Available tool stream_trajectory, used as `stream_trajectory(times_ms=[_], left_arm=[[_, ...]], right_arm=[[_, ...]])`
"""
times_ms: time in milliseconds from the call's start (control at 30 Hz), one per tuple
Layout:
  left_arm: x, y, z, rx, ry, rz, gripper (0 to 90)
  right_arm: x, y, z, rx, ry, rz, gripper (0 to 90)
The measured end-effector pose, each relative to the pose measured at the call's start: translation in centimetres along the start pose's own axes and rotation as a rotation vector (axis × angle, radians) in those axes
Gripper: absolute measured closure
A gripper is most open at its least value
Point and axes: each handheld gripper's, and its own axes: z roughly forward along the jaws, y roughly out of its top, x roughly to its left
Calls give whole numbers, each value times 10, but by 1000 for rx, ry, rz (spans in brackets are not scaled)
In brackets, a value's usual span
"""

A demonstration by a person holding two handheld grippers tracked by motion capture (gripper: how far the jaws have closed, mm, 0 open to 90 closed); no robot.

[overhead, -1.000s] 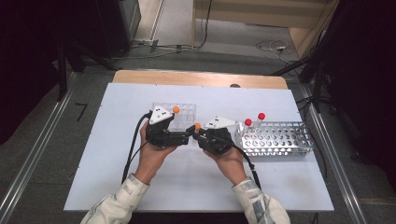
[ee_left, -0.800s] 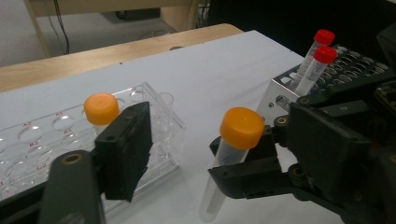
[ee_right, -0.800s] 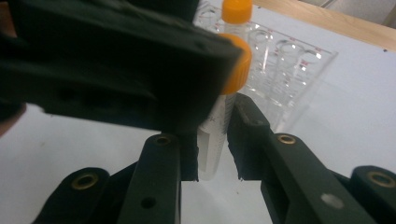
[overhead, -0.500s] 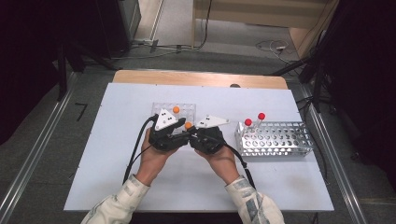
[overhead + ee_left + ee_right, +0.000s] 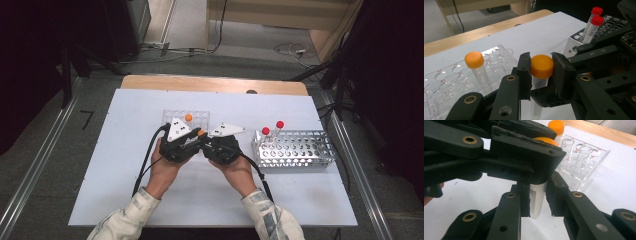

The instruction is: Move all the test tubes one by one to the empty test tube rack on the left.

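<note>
Since a second ago both hands have slid left, away from the metal rack [image 5: 292, 148] and closer to the clear plastic rack [image 5: 187, 120], and the two grippers have come together over the white table [image 5: 125, 150].

The left gripper [image 5: 541, 72] is closed on the orange cap [image 5: 542, 66] of a tube [image 5: 537, 200] — one pad pressed to each side of it. The right gripper [image 5: 537, 198] has its jaws around the clear body of that same tube lower down; small gaps show beside the glass, so I cannot tell whether it truly grips. From above, the tube itself is nearly all hidden under the grippers — just an orange dot between them.

The tube stands upright, cap up, long axis vertical, just in front of the clear rack. A second orange-capped tube [image 5: 477, 68] stands in that rack, and two red-capped tubes [image 5: 592, 23] stand tilted in the metal rack's near corner.
</note>
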Motion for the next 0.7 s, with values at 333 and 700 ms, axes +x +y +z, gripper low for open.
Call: stream_trajectory(times_ms=[333,700], left_arm=[[5,1,-2,-3,21,-18,704],[12,3,-5,-9,39,-59,704]], right_arm=[[-3,0,-5,9,35,-1,502],[-14,-10,-27,6,20,6,421]])
